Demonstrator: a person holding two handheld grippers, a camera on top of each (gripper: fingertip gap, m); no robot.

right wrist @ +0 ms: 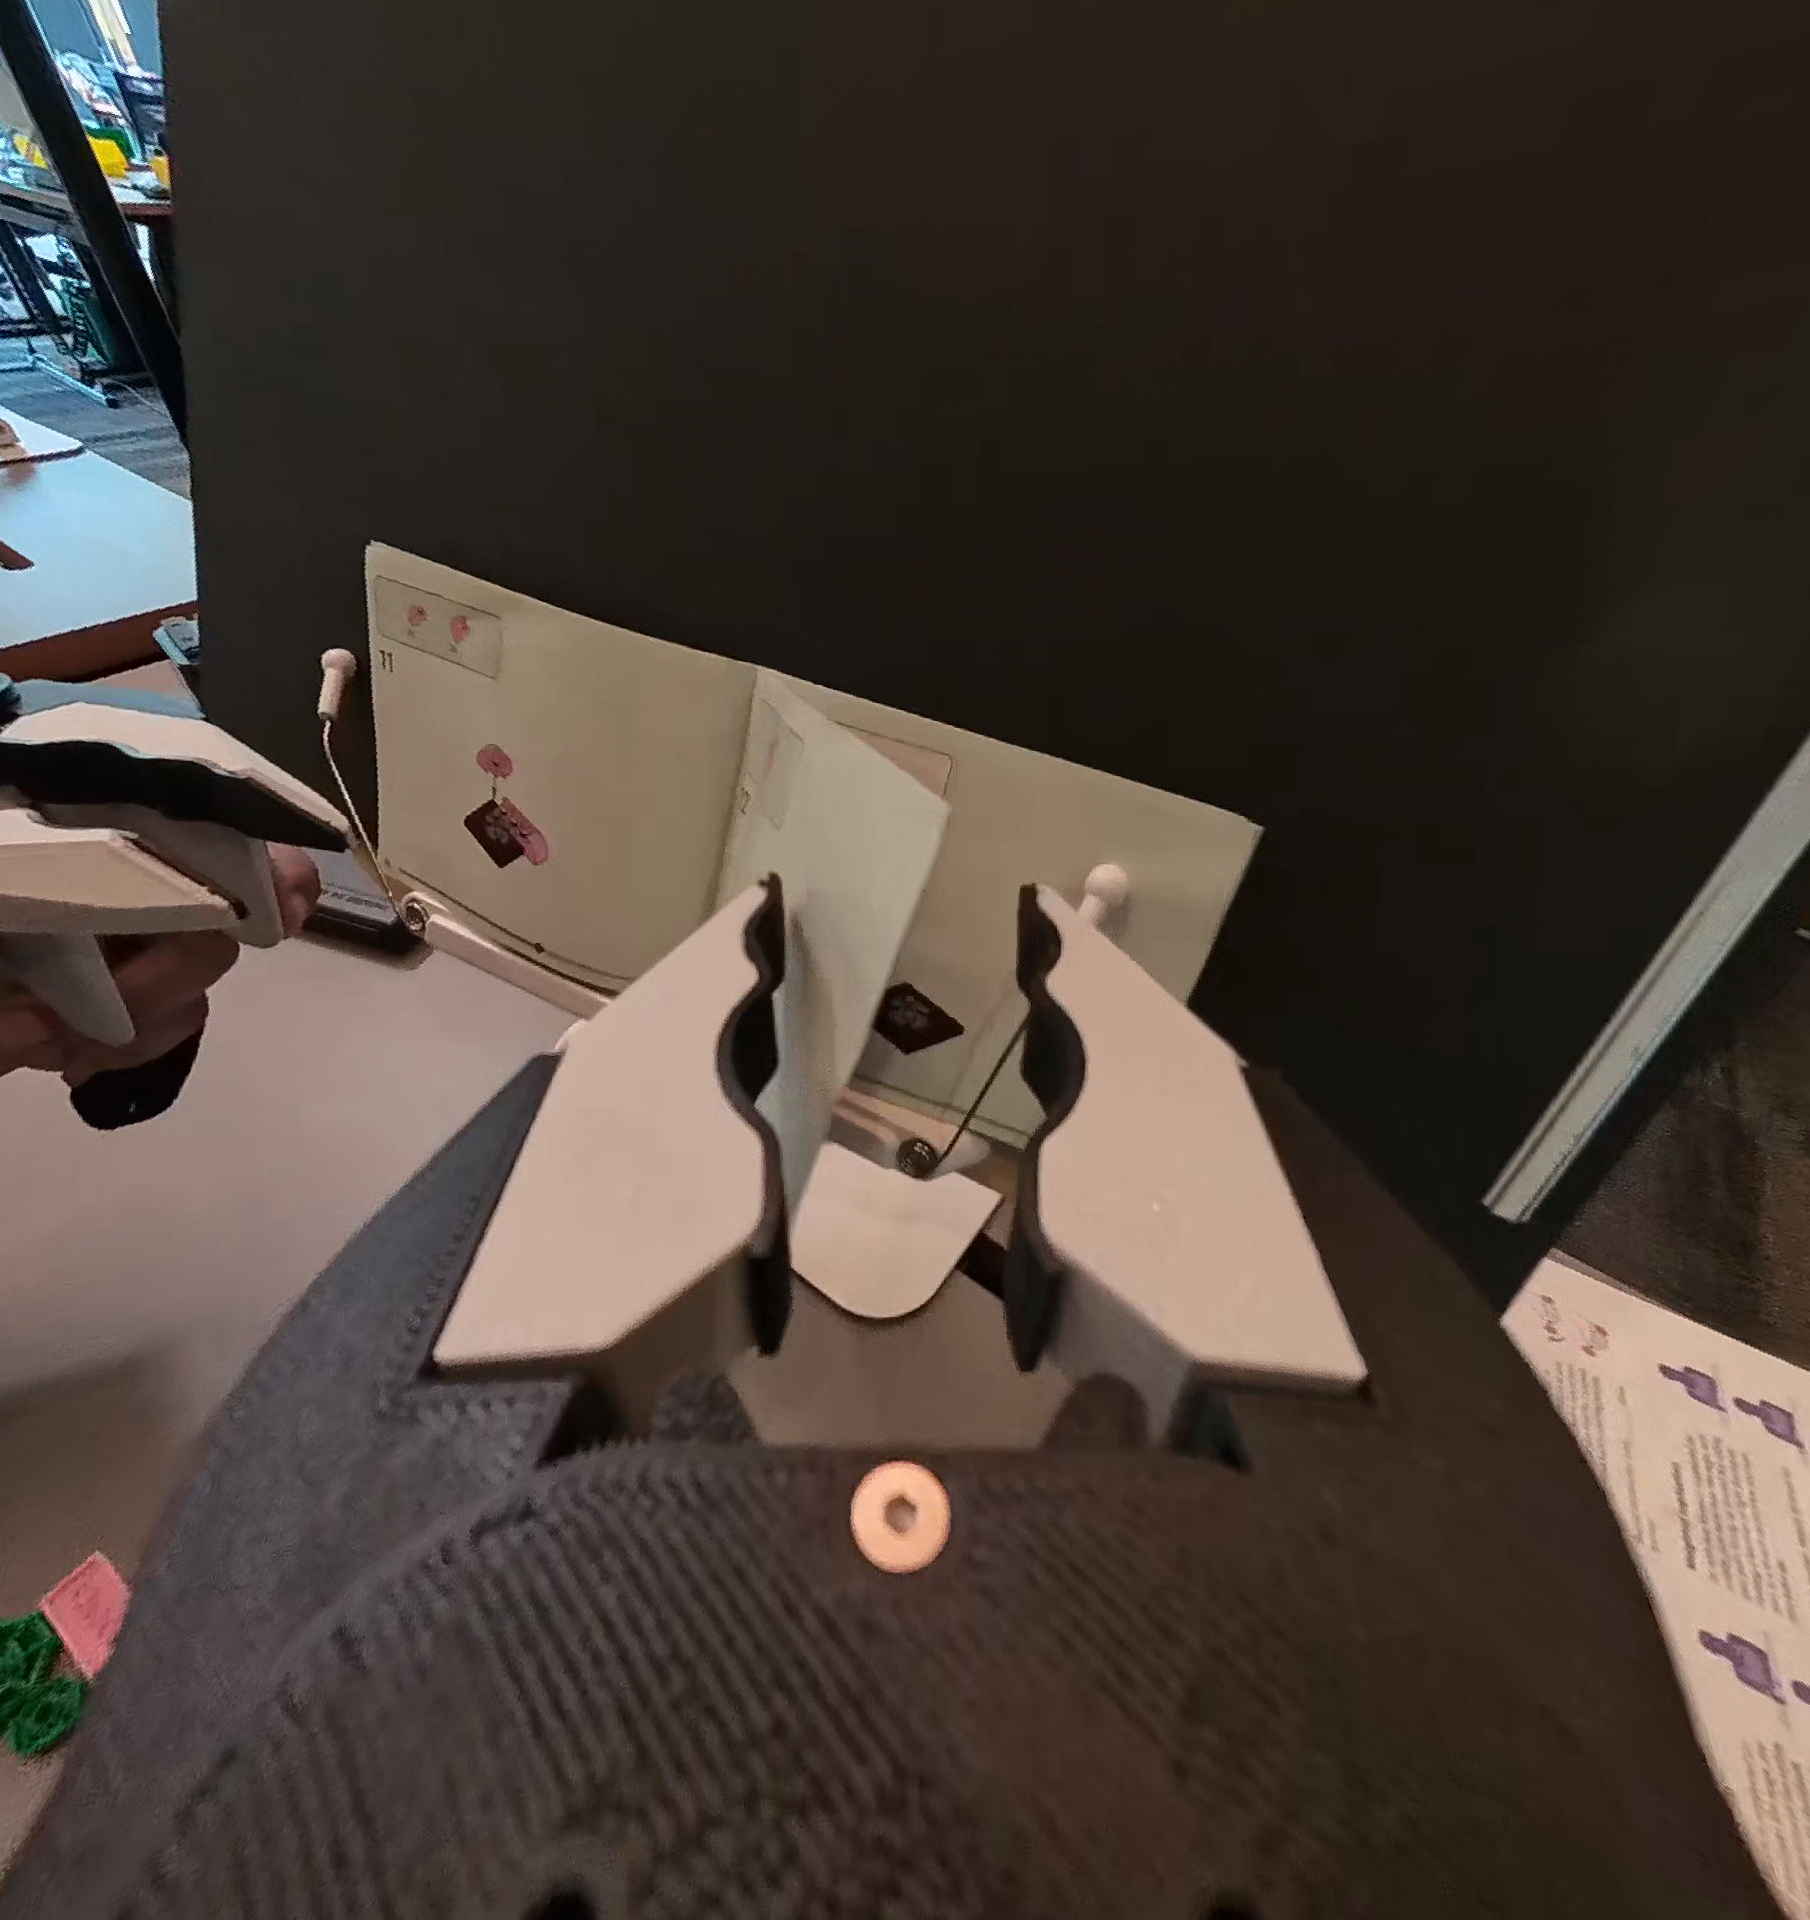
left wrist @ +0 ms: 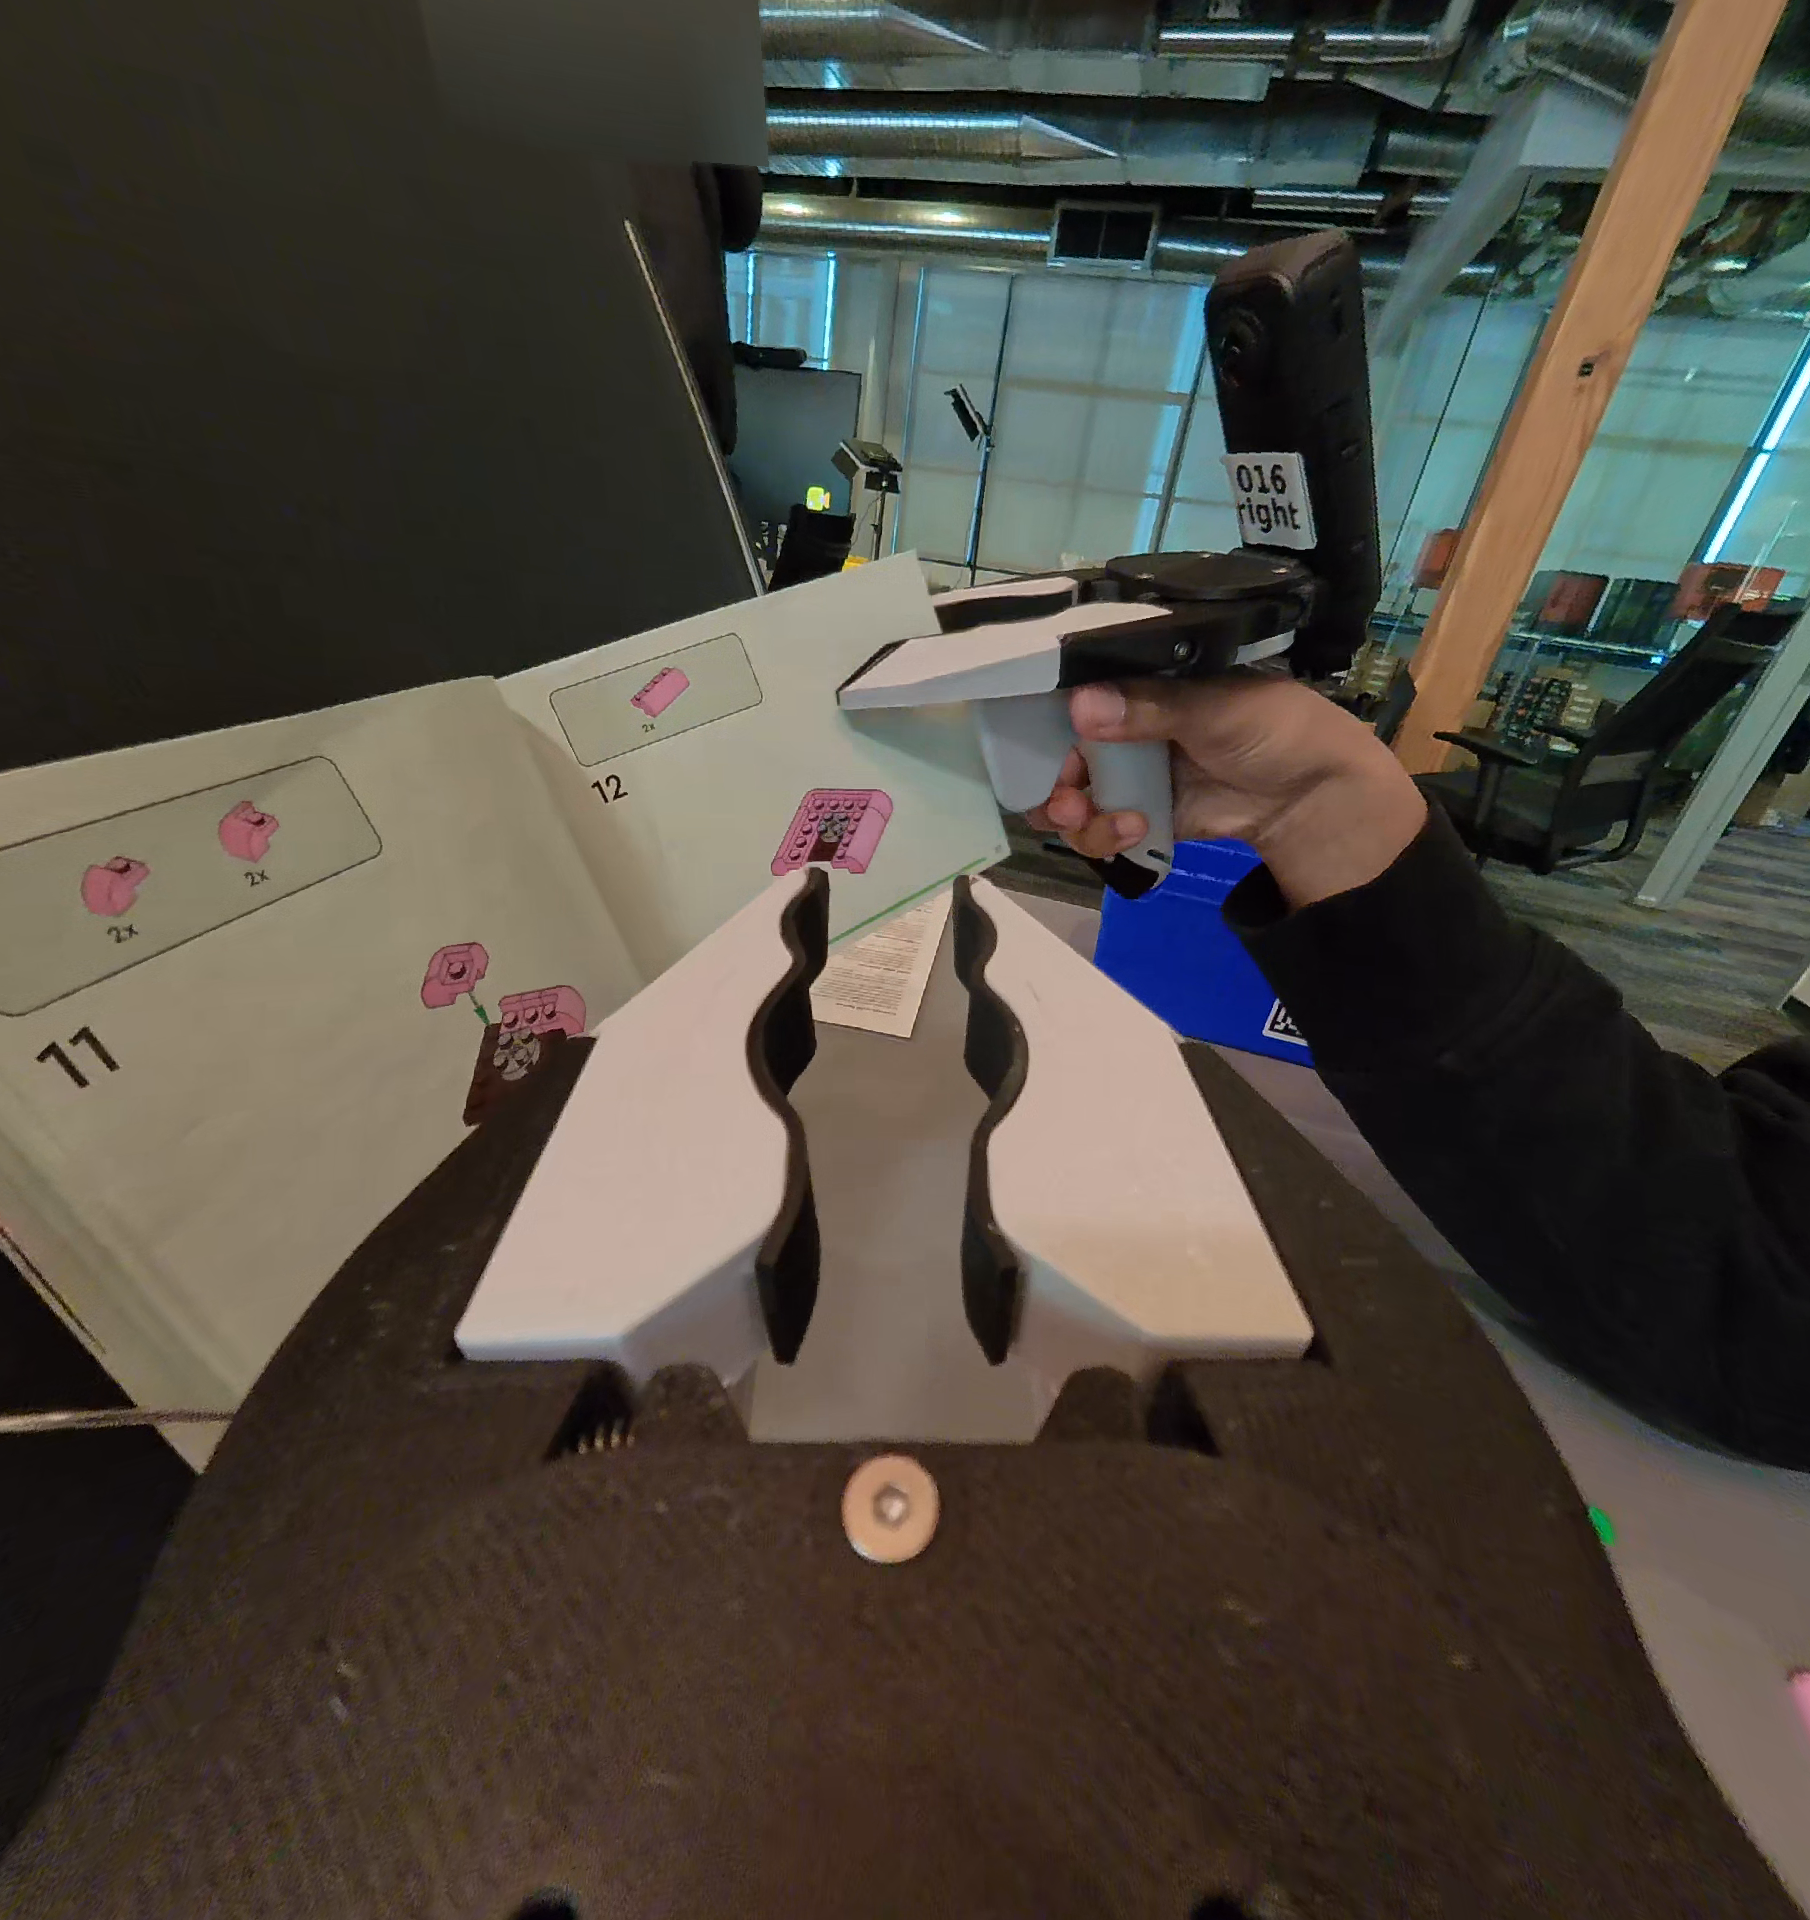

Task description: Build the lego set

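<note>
Right gripper [right wrist: 901, 894] up against the instruction booklet [right wrist: 589, 790], jaws spread wide and clamped on nothing, with one loose page [right wrist: 849, 883] of the booklet standing edge-on in the gap, brushing the pad [right wrist: 766, 997] on the booklet's spine side and well clear of the other. Long axis of that page roughly upright, in line with the fingers' reach, free edge pointing out of the booklet toward the camera. Left gripper [left wrist: 890, 883] lower, in front of the booklet's right half, jaws likewise released and empty. Nearer to the loose page: the right one, by a clear margin. Judging by the lifted leaf, probably a page turn in hand rather than any brick work; calls for closing on the sheet, or sweeping it toward the spine. Risk of creasing thin paper if pinched askew. Bricks themselves down on the desk [right wrist: 205, 1143], well in front of the booklet: green pieces [right wrist: 7, 1704] and a pink piece [right wrist: 85, 1621], untouched
</note>
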